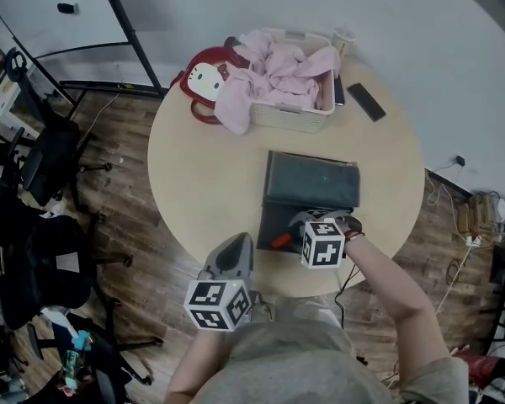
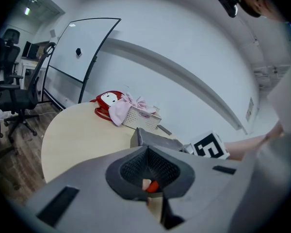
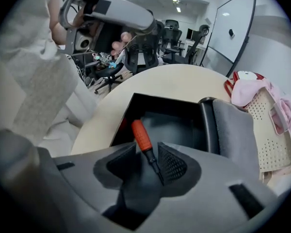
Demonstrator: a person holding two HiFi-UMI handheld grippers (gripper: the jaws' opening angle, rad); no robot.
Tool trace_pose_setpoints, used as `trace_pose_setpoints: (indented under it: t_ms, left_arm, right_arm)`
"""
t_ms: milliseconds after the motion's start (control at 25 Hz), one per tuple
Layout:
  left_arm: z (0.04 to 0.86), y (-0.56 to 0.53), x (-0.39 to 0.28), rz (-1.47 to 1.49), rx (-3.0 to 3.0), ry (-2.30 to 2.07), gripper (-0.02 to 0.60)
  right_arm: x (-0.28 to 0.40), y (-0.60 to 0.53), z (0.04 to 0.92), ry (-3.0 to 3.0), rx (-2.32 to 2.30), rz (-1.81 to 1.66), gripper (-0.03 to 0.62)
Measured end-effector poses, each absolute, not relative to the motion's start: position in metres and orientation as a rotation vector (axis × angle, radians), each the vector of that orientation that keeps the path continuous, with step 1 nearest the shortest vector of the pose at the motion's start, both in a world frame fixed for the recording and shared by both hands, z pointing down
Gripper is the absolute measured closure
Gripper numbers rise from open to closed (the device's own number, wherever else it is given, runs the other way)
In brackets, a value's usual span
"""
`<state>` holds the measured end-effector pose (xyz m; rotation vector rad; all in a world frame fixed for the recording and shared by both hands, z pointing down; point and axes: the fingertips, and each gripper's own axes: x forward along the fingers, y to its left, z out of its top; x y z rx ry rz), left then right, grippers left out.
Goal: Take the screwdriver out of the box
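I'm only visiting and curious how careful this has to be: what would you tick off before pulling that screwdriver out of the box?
1. Box open: ok, its lid is laid back.
2. Screwdriver between the right tongs: ok.
3. Right tongs closed on it: not ok, they stand apart with a gap beside the shaft.
4. Left tongs clear of the box: ok, shut, beside it.
5. Screwdriver free of anything else in the box: cannot tell.

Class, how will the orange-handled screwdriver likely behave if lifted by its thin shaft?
The screwdriver looks rigid, so it shouldn't flex. Its round handle probably outweighs the thin shaft between the right gripper's jaws, so it may pivot. Set down, it could roll.
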<state>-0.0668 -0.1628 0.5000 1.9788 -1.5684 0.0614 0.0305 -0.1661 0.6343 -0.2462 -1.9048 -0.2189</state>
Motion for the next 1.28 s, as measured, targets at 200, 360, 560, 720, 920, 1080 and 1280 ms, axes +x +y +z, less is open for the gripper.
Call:
trace_pose_setpoints:
  t_ms: [200,360,560,720,920,1080,1280]
  left_arm:
    - [0.501,-0.162,-0.073,0.063,1.96,-1.592,0.578]
    - [0.502,-0.159,-0.078,0.061,1.945,-1.611,0.577]
    - [0.501,-0.156,-0.083,0.06,1.93,-1.627,0.577]
    - [0.5,-0.153,-0.084,0.052,1.93,-1.63,0.578]
    - [0.493,-0.146,-0.085,0.043,1.945,-1.63,0.577]
    - [0.488,-0.14,-0.087,0.033,1.964,-1.626,0.578]
    - [0.479,-0.13,-0.086,0.018,2.0,-1.606,0.577]
  right_arm:
    - [0.029,-0.163,0.647,-1.852,-0.313,-0.266,0.479]
    - [0.028,-0.16,0.657,-1.815,-0.345,-0.309,0.48]
    - [0.026,-0.163,0.659,-1.806,-0.342,-0.338,0.493]
    - [0.026,-0.162,0.66,-1.807,-0.336,-0.344,0.51]
    - [0.026,-0.163,0.655,-1.803,-0.301,-0.369,0.514]
    - [0.025,-0.165,0.645,-1.827,-0.232,-0.375,0.514]
    - [0.025,-0.167,0.623,-1.878,-0.12,-0.362,0.515]
